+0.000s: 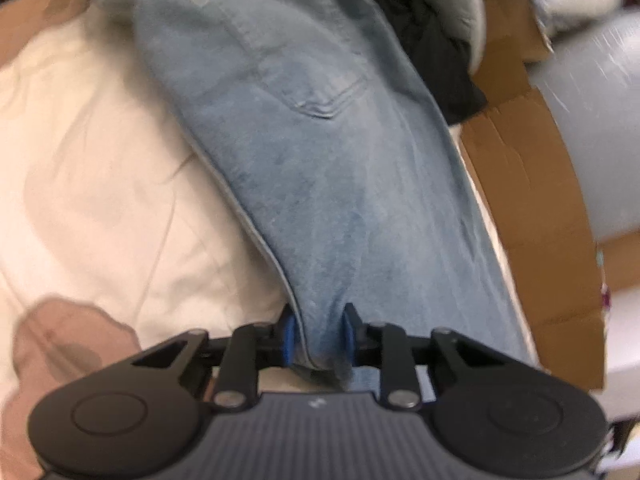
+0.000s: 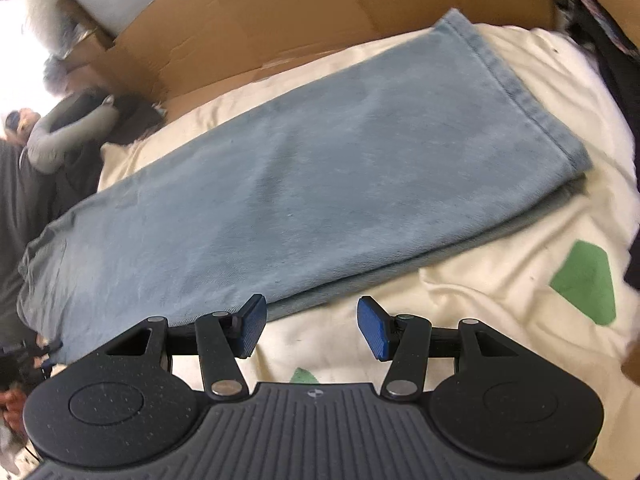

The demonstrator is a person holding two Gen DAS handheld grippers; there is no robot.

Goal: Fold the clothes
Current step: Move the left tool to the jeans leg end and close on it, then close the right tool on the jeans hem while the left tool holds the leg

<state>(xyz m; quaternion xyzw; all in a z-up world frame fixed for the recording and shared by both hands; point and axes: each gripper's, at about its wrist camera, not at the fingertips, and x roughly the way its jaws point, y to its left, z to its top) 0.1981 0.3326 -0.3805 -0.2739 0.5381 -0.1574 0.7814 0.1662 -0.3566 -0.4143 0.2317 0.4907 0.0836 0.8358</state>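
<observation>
Blue pads (image 1: 289, 334) of the left claw (image 1: 318, 334) are drawn close together on a bunched fold of the light blue jeans (image 1: 320, 168), with denim pinched between them at the near edge of the garment. From that grip the jeans run away from the left wrist camera, a stitched back pocket (image 1: 320, 92) facing up, across a cream sheet (image 1: 92, 184) that covers the surface beneath. Brown cardboard (image 1: 532, 208) stands along the right of the jeans in this view, with dark clothing (image 1: 432, 56) heaped beyond it. The right claw (image 2: 312, 328) stands roughly half open and holds nothing; its blue pads (image 2: 252, 326) hover above the cream sheet (image 2: 480, 280), the left one just over the near long edge of the jeans (image 2: 312, 184). In the right wrist view the leg portion lies flat and doubled, one layer on the other, with the hemmed cuff (image 2: 516, 92) at the far right end. A green patch (image 2: 586, 284) marks the sheet to the right of the claw. Cardboard panels (image 2: 280, 12) rise behind the far edge of the sheet. A person's grey sleeve (image 2: 68, 136) is visible at the left, blurred.
</observation>
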